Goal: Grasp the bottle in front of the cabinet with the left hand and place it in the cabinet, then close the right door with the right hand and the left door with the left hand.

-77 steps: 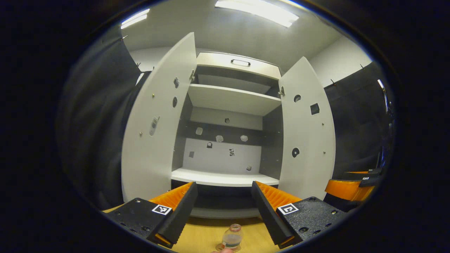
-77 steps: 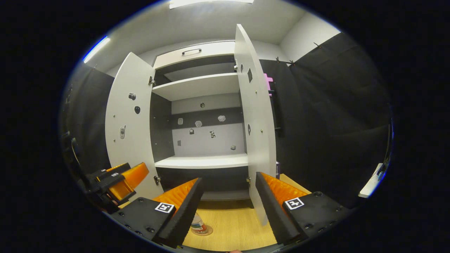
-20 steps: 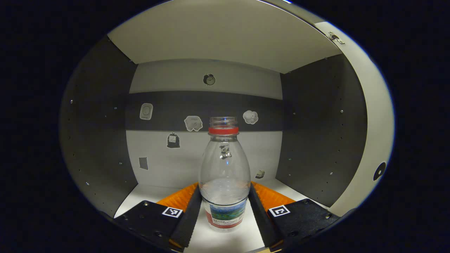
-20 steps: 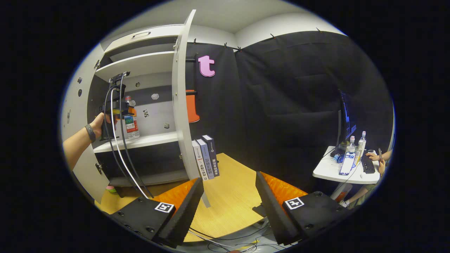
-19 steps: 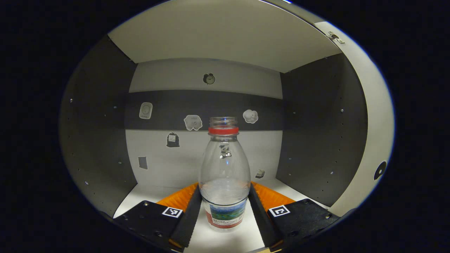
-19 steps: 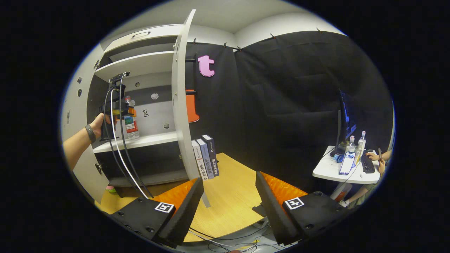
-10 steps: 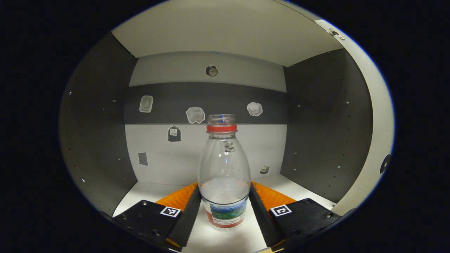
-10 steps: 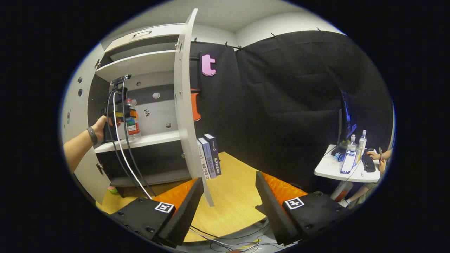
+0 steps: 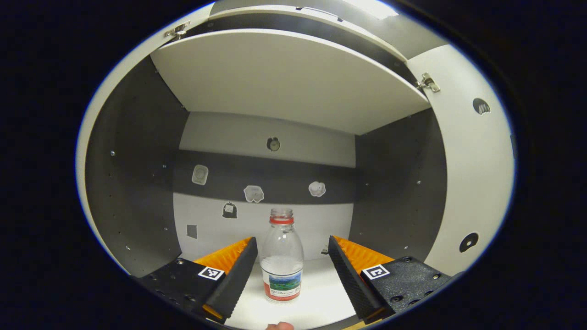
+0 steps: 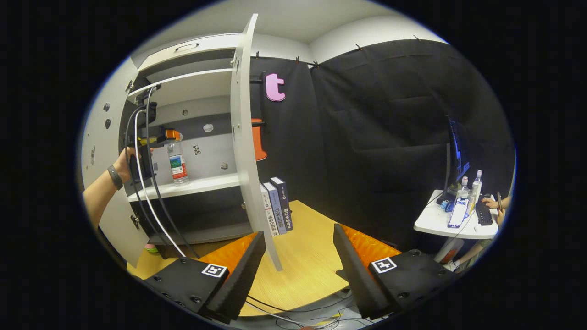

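The clear bottle (image 9: 281,261) with a red neck ring stands upright on the cabinet's white shelf (image 9: 321,288), free of any grip. My left gripper (image 9: 290,239) is open, its fingers either side of the bottle and drawn back from it without touching. In the right gripper view a hand holds the left gripper (image 10: 156,135) up and to the left of the bottle (image 10: 177,160). The right gripper (image 10: 299,232) is open and holds nothing, low over the wooden floor, just right of the open right door (image 10: 243,137). The left door (image 10: 96,137) is open too.
An upper shelf (image 9: 284,78) roofs the compartment, and stickers dot its back wall. Three books (image 10: 276,206) stand behind the right door. A small white table (image 10: 454,224) with bottles stands far right, where a person sits. Cables (image 10: 284,316) lie on the floor near me.
The left gripper opened and let go of the bottle, then drew back and rose, leaving it on the shelf. The right gripper has barely moved.
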